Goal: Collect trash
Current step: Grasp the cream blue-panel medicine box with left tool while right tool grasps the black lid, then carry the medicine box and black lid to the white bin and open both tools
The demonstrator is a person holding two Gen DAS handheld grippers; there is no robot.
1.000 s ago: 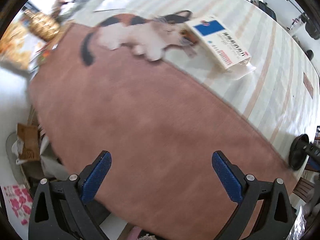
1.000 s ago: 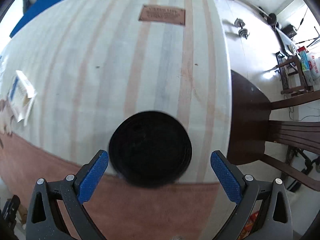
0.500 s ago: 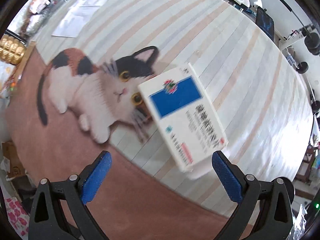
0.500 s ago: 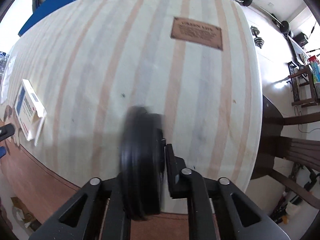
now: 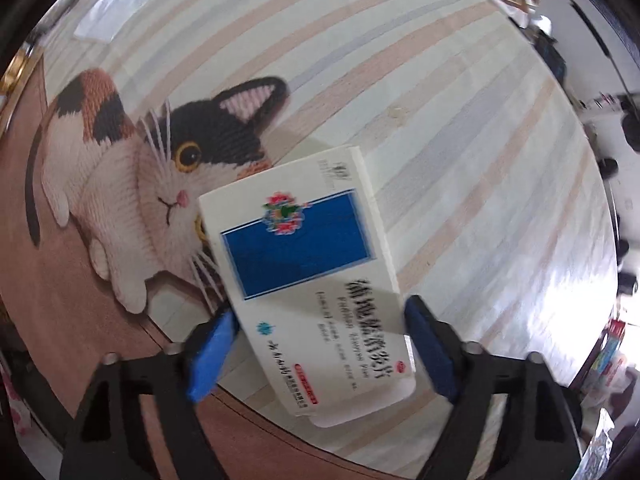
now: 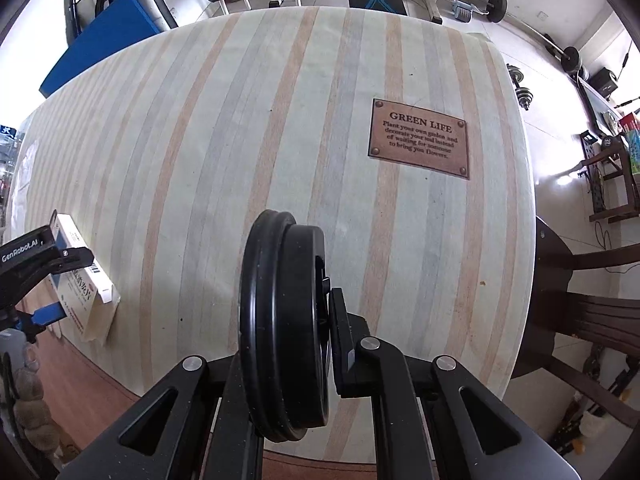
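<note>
Two fisheye views look down on a table covered by a striped cloth (image 6: 280, 120) in cream, peach and pale blue.

In the left wrist view, a white medicine box (image 5: 308, 280) with a blue panel and Chinese lettering lies at the centre of the frame, partly covering a printed calico cat (image 5: 152, 184) at the centre left. The left gripper (image 5: 320, 348) sits at the bottom of the frame, its blue-padded fingers (image 5: 210, 348) closed in on either side of the box's near end. The left pad touches the box edge and the right pad sits at the opposite edge, though blur hides whether it presses.

In the right wrist view, the right gripper (image 6: 288, 340), at the bottom centre, is clamped on a round black lid (image 6: 280, 328) held on edge above the cloth. A brown "GREEN LIFE" label (image 6: 420, 138) sits at the upper right. At the far left edge, the same box appears small, between the other gripper's fingers.
</note>
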